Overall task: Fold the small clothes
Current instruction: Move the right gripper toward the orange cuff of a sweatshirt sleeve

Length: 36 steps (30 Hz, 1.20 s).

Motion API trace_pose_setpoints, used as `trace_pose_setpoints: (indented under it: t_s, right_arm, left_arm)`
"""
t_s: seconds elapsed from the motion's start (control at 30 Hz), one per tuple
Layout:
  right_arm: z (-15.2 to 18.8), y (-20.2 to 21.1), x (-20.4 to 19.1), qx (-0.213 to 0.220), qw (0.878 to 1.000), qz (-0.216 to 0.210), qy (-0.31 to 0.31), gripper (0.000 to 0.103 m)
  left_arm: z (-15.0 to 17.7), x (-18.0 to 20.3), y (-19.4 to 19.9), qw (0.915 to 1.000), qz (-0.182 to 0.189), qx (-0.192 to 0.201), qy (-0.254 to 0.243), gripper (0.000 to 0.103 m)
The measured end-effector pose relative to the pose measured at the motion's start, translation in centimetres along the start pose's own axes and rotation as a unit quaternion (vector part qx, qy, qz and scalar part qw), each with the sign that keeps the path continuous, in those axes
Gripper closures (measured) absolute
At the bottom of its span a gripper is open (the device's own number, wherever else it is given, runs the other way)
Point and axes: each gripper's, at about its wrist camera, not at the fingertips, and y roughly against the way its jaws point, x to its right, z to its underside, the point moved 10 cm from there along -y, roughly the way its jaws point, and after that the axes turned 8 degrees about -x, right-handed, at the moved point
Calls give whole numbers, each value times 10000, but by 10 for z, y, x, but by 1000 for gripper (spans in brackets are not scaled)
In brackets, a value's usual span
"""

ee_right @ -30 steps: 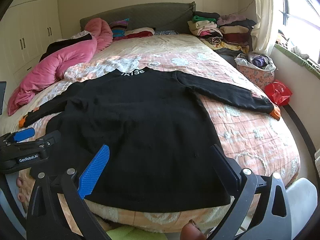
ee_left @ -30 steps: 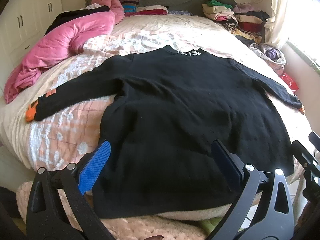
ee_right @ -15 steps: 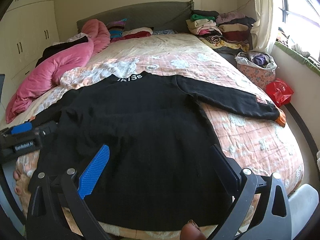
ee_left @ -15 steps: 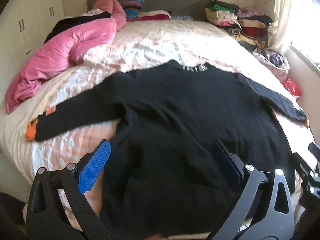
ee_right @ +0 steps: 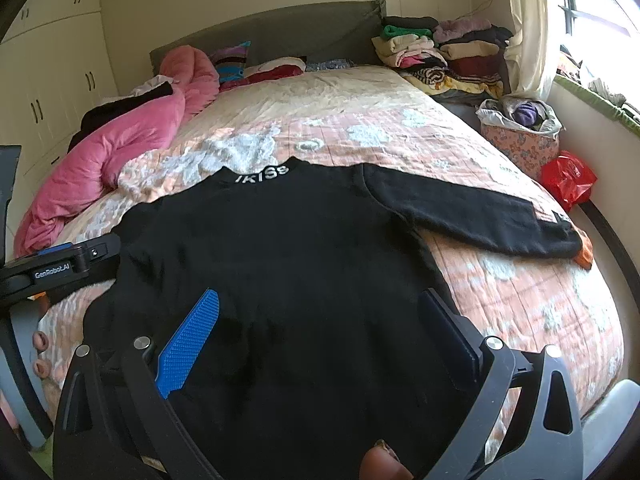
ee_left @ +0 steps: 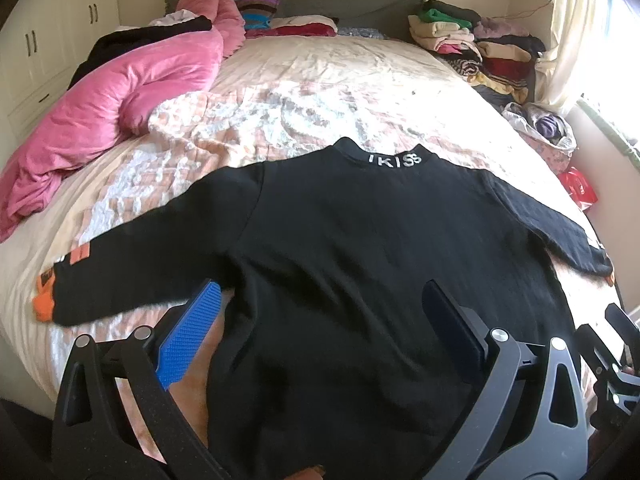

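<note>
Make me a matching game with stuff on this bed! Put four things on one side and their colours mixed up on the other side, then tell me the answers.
Things:
1. sweater spread flat on the bed
2. bunched-up comforter near the wardrobe side
3. cuff at the end of the sweater's sleeve
4. plastic bag on the floor by the window wall

Colours:
A. red
B. black
C. orange
D. pink

Pairs: 1-B, 2-D, 3-C, 4-A
</note>
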Motion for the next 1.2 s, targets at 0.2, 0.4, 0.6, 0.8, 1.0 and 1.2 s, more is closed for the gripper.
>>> trace_pose_setpoints:
  t_s: [0.2,0.4,0.6,0.8,1.0,1.2]
  right_arm:
    - [-16,-8,-1,-3,9999,-70,-121,4]
    - [-37,-9,0,112,9997,-118,-182,4]
    - [-61,-7,3,262,9994,-81,-233,4]
    - [-80,-12,22,273,9985,50,-472,4]
    - [-97,-16,55,311,9964,224,-753,4]
    - [-111,-11,99,445,9915,522,-1102,4]
  left_arm:
    - [-17,2,-9,9999,105,-89,-50,8]
    - [-33,5,-16,9998,151,-101,-43,8]
    - [-55,14,-18,9998,180,-16,-118,8]
    - [-77,24,-20,9996,181,67,-182,8]
    - [-96,37,-22,9993,149,136,-302,8]
    - [-111,53,-31,9987,101,126,-484,8]
